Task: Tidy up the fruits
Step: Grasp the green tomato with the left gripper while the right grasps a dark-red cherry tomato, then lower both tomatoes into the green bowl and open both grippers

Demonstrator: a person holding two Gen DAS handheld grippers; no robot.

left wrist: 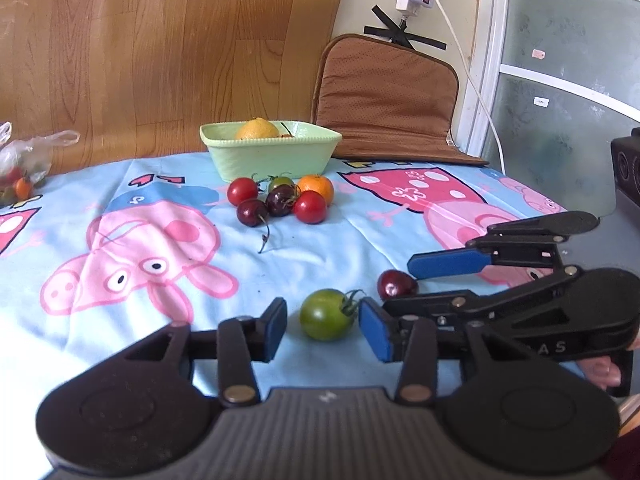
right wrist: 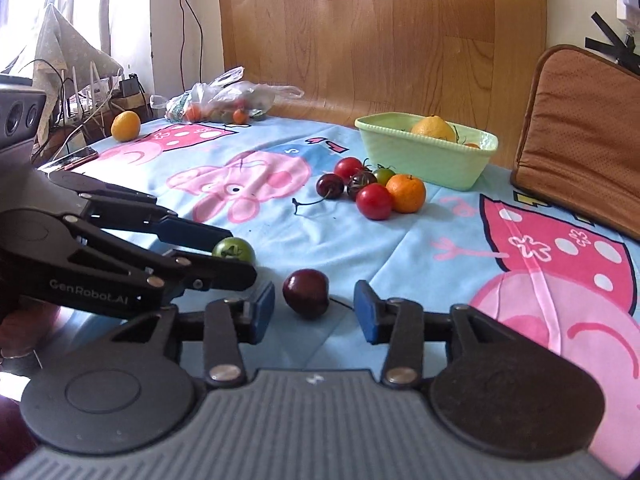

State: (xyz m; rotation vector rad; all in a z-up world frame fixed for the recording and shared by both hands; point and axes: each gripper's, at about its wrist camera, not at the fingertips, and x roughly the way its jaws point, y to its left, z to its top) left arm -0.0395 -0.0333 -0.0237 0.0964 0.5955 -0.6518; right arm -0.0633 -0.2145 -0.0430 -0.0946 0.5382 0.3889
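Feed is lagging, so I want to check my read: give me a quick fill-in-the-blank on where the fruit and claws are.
1. Between the left claw pads lies a ____ tomato.
2. Between the right claw pads lies a dark ____.
3. The bowl holds a ____ fruit.
4. The orange lies ____ the bowl.

Missing: green; cherry; yellow; outside

We list a bowl [left wrist: 269,152] far on the cloth [left wrist: 120,300], a fruit cluster [left wrist: 280,199] before it, a cushion [left wrist: 390,100] right.
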